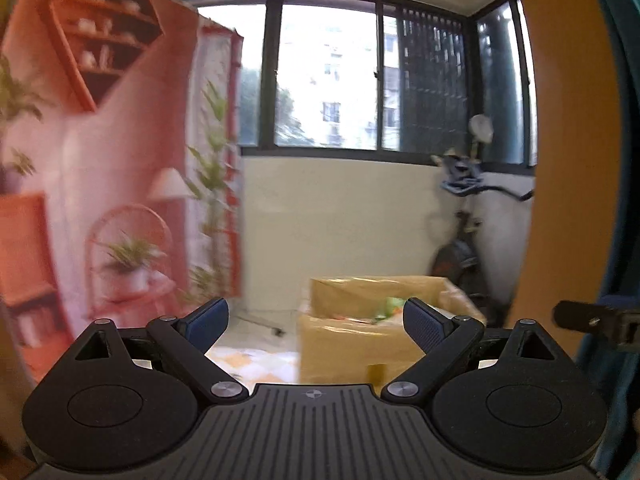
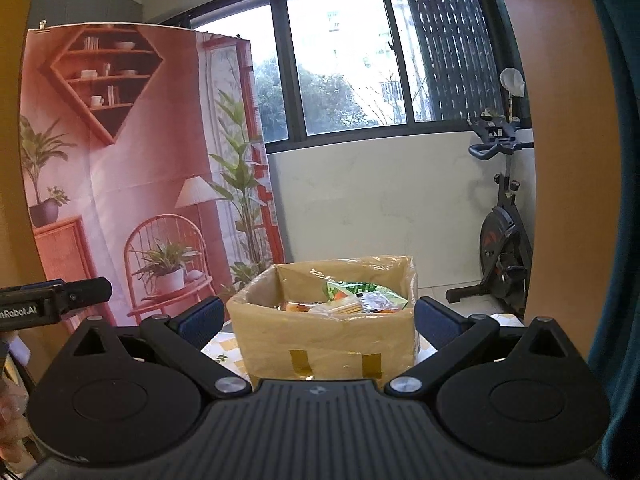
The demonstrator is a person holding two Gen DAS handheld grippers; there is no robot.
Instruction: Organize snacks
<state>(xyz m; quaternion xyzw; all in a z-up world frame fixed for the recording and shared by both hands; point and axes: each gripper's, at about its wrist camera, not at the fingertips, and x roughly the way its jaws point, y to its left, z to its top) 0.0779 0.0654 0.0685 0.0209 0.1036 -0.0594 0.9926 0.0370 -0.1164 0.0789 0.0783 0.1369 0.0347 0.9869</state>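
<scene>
Box [image 2: 326,332] of snacks [image 2: 352,300] sits dead ahead of your right hand-held gripper [image 2: 318,320] — nearer than the left hand-held gripper [image 1: 316,320], box off right; both spread, empty.

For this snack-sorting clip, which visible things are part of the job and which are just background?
Job:
- cardboard box
- snack packets inside it
- left gripper, open, empty
- right gripper, open, empty

Background:
- exercise bike
- printed room backdrop
- window
- patterned tablecloth
</scene>
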